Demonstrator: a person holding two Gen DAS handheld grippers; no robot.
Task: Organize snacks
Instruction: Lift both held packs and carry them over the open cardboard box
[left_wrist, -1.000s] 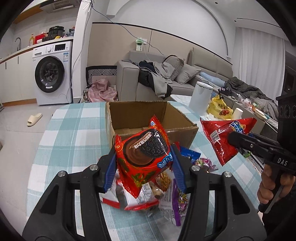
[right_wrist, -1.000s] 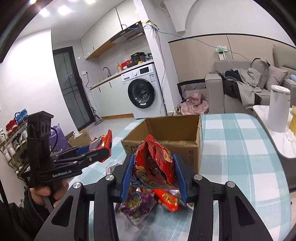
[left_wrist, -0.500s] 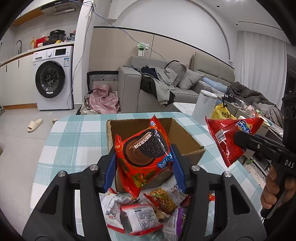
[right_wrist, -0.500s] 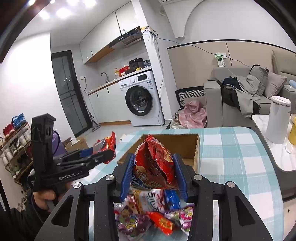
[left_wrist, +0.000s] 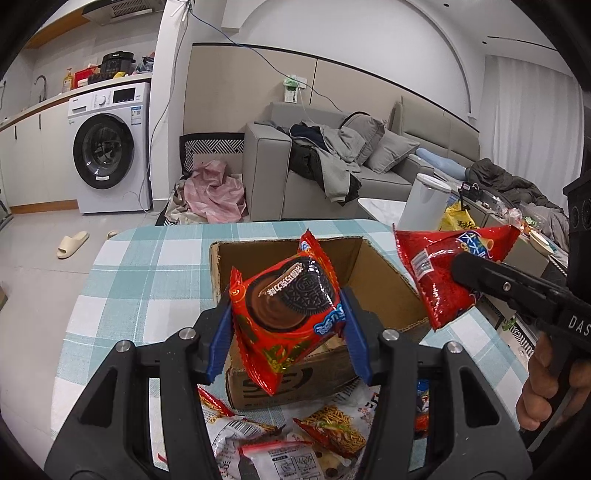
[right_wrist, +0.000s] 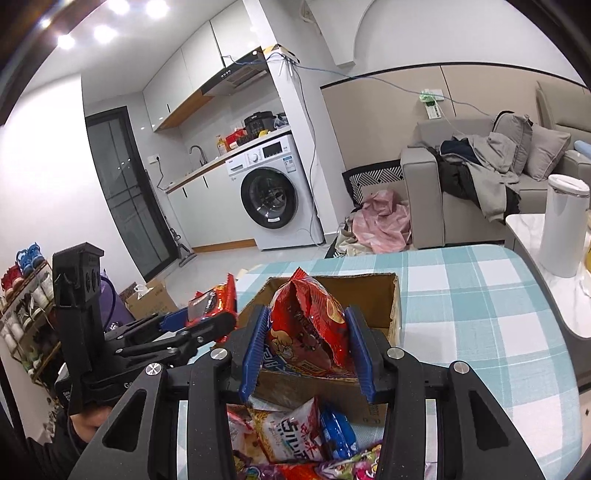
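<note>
2 snack packs now hang over the box

The checked bench holds 1 open cardboard box, which looks bigger and lower than a moment ago, so both hands have moved up to it and the drop looks close. The left tongs pinch 1 red cookie pack above the box's near edge. The right tongs pinch 1 red chip bag over it too. A pile of loose snacks waits in front, too jumbled to count
</note>
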